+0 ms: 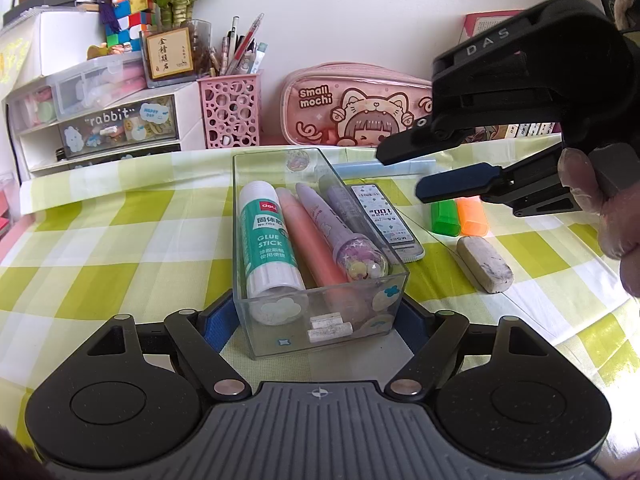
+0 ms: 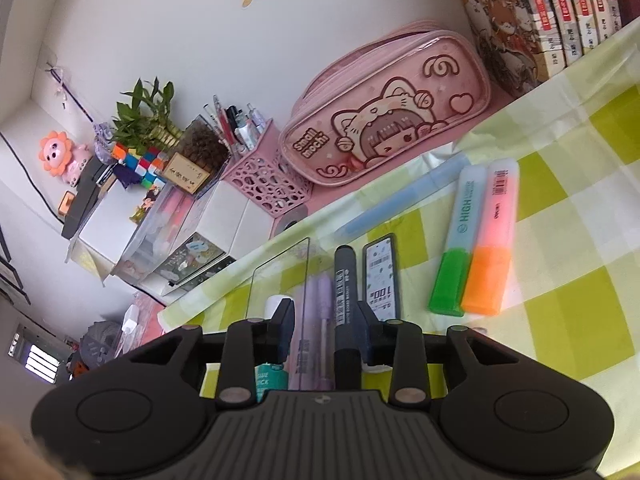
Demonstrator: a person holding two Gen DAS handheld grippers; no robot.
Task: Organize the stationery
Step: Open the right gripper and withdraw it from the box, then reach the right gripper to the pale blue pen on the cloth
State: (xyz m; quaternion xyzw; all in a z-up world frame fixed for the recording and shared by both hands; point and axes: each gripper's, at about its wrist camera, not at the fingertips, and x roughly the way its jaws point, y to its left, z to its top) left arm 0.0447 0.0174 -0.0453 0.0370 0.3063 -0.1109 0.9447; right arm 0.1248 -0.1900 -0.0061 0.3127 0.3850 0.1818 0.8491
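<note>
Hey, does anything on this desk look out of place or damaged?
The white eraser lies loose on the checked tablecloth, right of the clear box, one end smudged grey. The green highlighter and orange highlighter also lie outside the box.

The white-and-teal glue stick [image 1: 269, 240] in the clear box reads "deli" and "GLUE STICK"; the pink pencil case [image 1: 352, 110] at the far wall says "Small mochi"; a clear drawer [image 1: 118, 126] on the far left bears "rabbit"; the right gripper's black body [image 1: 516, 76] shows "DAS"; the green highlighter [image 2: 458, 240] reads "HIGH LIGHTER"; the lead refill case [image 2: 382, 276] carries "100".
</note>
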